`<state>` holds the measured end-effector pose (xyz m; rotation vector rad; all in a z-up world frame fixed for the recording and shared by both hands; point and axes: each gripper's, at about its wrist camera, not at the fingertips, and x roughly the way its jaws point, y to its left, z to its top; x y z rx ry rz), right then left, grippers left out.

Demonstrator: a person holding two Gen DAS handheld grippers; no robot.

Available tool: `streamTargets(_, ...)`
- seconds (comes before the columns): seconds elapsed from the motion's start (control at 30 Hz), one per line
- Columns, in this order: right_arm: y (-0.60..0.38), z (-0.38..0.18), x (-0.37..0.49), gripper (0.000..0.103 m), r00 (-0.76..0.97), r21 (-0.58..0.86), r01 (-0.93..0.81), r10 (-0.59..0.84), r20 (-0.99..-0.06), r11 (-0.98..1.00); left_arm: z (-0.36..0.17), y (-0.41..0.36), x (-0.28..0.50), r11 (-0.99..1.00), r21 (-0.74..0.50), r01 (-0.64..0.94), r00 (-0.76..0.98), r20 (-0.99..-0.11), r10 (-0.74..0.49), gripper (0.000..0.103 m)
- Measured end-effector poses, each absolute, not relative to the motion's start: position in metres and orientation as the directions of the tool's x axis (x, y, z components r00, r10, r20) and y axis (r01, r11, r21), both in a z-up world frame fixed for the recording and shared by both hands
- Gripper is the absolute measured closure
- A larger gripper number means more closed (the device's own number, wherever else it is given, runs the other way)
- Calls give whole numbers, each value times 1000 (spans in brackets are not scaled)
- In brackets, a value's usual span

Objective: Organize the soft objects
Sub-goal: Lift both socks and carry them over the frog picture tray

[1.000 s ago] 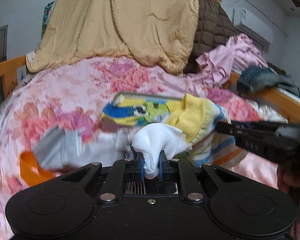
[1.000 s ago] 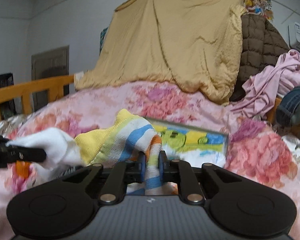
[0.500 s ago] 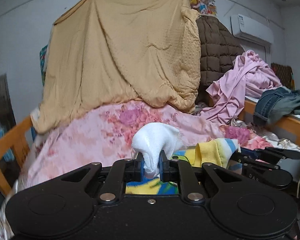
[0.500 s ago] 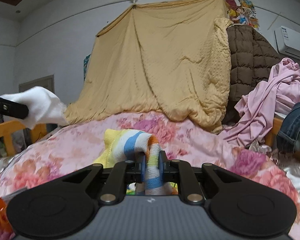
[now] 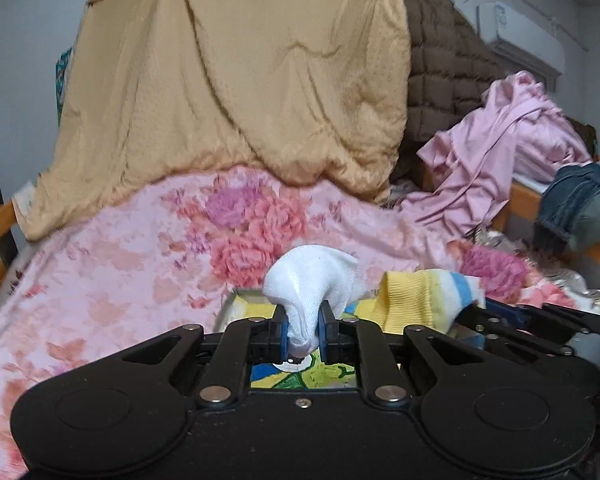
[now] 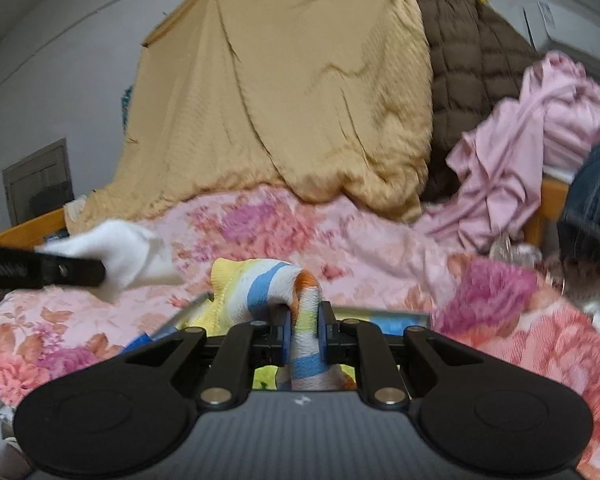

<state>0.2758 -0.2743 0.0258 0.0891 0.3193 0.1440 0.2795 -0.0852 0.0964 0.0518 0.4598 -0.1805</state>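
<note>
The white sock (image 5: 314,276) is bunched into a soft lump, its narrow end pinched between the left tool's blue pads and the rest puffing up above them, off the bed. Just to its right, apart from it, the striped sock (image 6: 278,284), yellow ribbed cuff with white, blue and orange bands, arches over and drops through the right tool's pinch.

Both matte-black grippers have blue pads (image 5: 284,330) and silver screws.
</note>
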Motion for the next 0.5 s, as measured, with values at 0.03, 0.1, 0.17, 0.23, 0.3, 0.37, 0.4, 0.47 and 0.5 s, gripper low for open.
streamTargets(0.03, -277, 22, 280, 88, 936, 117, -118, 150, -319, 986, 89, -87, 287, 984, 5, 176, 877, -454, -155, 88)
streamTargets(0.1, -280, 16, 288, 88, 930, 121, -105, 141, -339, 987, 71, -90, 301, 989, -4, 148, 868, -479, -132, 88)
streamTargets(0.17, -281, 12, 294, 88, 929, 122, -102, 138, -344, 987, 55, -91, 312, 993, -17, 114, 857, -505, -107, 88)
streamTargets(0.23, -281, 9, 299, 88, 925, 124, -101, 140, -353, 987, 42, -91, 321, 996, -25, 89, 848, -522, -89, 88)
streamTargets(0.3, -280, 5, 304, 88, 921, 120, -103, 140, -363, 987, 31, -92, 328, 997, -30, 71, 842, -533, -76, 88)
streamTargets(0.37, -279, 0, 307, 88, 915, 116, -105, 142, -377, 988, 22, -92, 335, 998, -38, 54, 835, -547, -67, 88)
streamTargets(0.4, -279, -3, 309, 88, 911, 117, -105, 143, -387, 988, 18, -93, 338, 998, -45, 46, 830, -554, -63, 88)
streamTargets(0.47, -280, -8, 312, 88, 903, 123, -102, 144, -405, 987, 11, -92, 342, 998, -56, 30, 822, -567, -56, 88)
streamTargets(0.5, -280, -10, 313, 88, 899, 123, -101, 143, -413, 987, 8, -93, 344, 998, -62, 23, 817, -573, -54, 88)
